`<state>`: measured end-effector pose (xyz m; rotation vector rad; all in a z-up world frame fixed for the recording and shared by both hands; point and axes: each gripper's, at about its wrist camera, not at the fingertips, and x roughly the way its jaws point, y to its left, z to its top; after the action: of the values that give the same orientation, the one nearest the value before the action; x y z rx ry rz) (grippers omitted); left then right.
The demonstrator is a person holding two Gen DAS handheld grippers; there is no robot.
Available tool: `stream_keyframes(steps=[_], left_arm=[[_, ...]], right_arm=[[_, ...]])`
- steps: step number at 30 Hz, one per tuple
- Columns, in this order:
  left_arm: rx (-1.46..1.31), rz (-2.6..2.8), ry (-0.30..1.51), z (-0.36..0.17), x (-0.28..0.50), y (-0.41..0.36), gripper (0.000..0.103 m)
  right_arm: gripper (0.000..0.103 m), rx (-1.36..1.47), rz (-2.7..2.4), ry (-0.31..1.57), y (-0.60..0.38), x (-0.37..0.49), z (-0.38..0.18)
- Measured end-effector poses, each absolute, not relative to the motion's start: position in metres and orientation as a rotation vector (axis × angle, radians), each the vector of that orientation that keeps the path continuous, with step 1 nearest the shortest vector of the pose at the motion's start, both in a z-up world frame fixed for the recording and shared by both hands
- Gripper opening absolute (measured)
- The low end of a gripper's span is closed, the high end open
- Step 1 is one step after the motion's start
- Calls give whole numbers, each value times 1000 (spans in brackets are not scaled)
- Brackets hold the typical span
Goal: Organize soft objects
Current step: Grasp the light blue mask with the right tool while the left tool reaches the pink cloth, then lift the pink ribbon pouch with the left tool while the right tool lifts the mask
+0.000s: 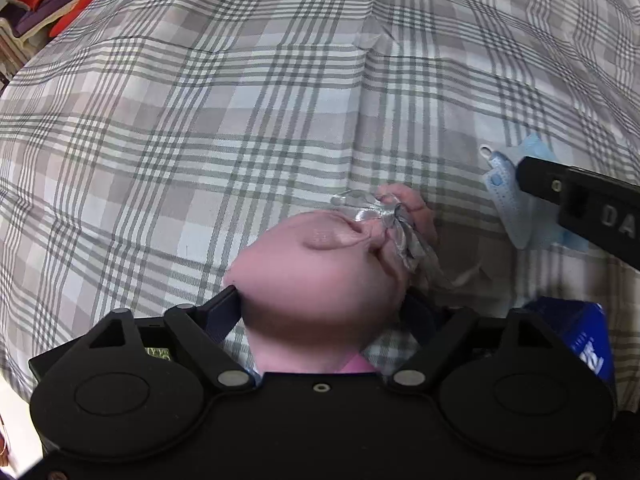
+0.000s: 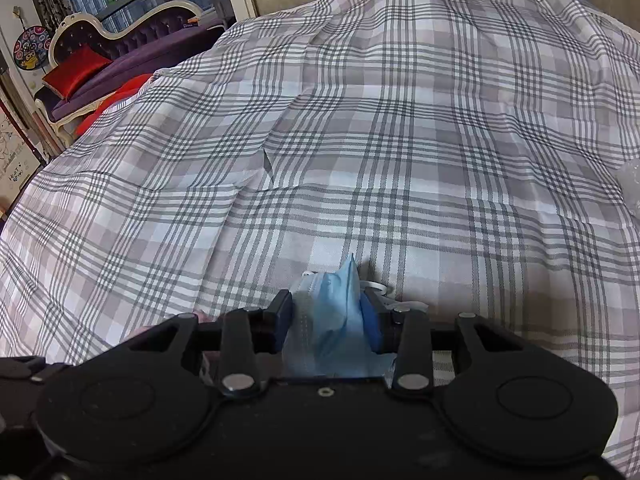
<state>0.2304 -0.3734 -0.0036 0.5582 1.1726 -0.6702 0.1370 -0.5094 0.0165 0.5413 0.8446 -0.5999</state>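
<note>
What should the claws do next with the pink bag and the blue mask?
Probably close the left claw on the pink pouch: it sits between the fingers, but a grip can't be confirmed. The right claw already pinches the mask over the plaid sheet.

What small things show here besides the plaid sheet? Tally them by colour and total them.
Pink: 1, pouch
Blue: 2, mask and box
Total: 3
</note>
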Motion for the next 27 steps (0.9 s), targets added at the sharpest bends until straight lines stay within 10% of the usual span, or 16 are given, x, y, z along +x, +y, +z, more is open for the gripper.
stream_keyframes(steps=[5,27], left_arm=[[513,-645,1178,0,241,-368,58],[286,-657,1204,72,243,-329,55]], right_arm=[[37,542,-600,837,-510,137,16],[37,553,-639,760,-517,132,17]])
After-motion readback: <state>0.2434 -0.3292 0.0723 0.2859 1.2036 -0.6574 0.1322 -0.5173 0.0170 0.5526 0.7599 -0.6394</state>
